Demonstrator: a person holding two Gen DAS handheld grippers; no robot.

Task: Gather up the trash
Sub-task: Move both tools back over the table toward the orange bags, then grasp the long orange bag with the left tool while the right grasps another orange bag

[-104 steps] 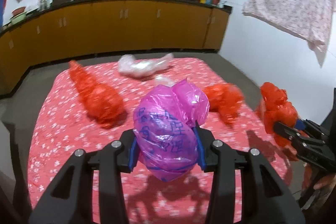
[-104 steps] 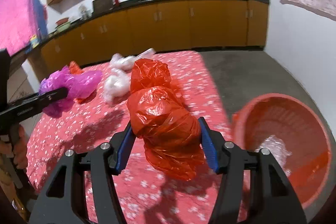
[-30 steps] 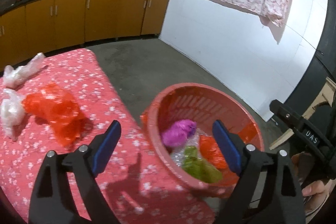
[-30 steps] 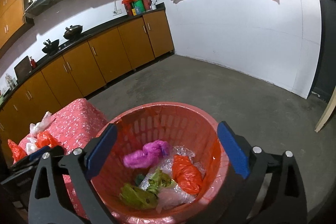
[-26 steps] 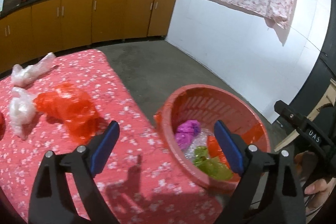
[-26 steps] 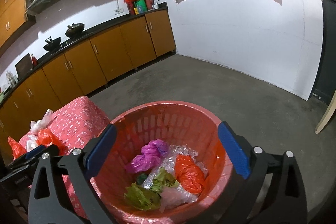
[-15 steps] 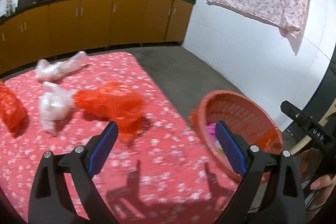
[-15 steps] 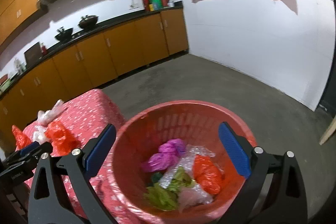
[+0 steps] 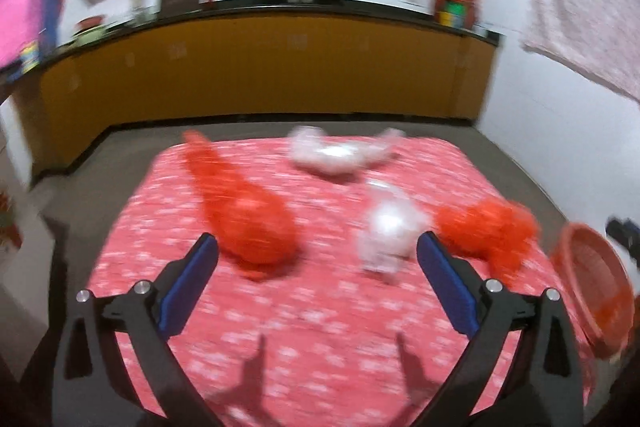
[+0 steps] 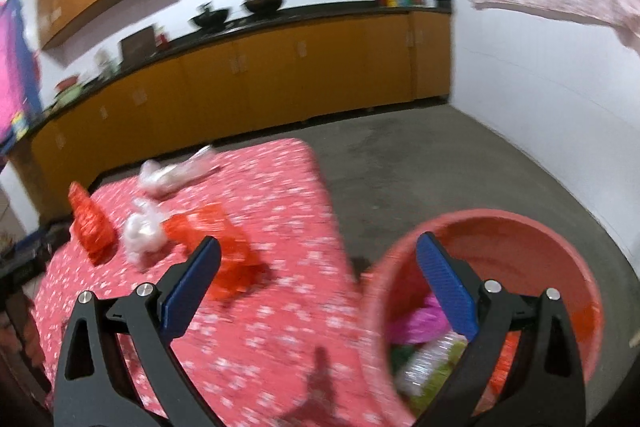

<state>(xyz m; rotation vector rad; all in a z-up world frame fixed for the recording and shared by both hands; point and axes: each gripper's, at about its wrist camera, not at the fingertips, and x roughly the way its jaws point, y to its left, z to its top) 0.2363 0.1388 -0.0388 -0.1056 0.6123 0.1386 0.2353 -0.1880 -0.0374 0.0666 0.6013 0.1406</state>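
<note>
**Empty tongs face the bagged trash left on the table**

The left gripper (image 9: 316, 259) has just been widening; its jaws stand far apart with nothing between them. The right gripper (image 10: 318, 259) is also spread wide and empty. On the red flowered tablecloth (image 9: 320, 339) lie four knotted plastic bags: a long red bag (image 9: 244, 215), a small white bag (image 9: 390, 231), a crumpled red bag (image 9: 486, 227) and a far clear bag (image 9: 340, 155). Motion blur hides their knots, so exact grip points are uncertain. The red basket (image 10: 516, 231) beside the table already holds trash. These bags look light, soft and slippery; pinching the bunched middle seems safest.
</note>
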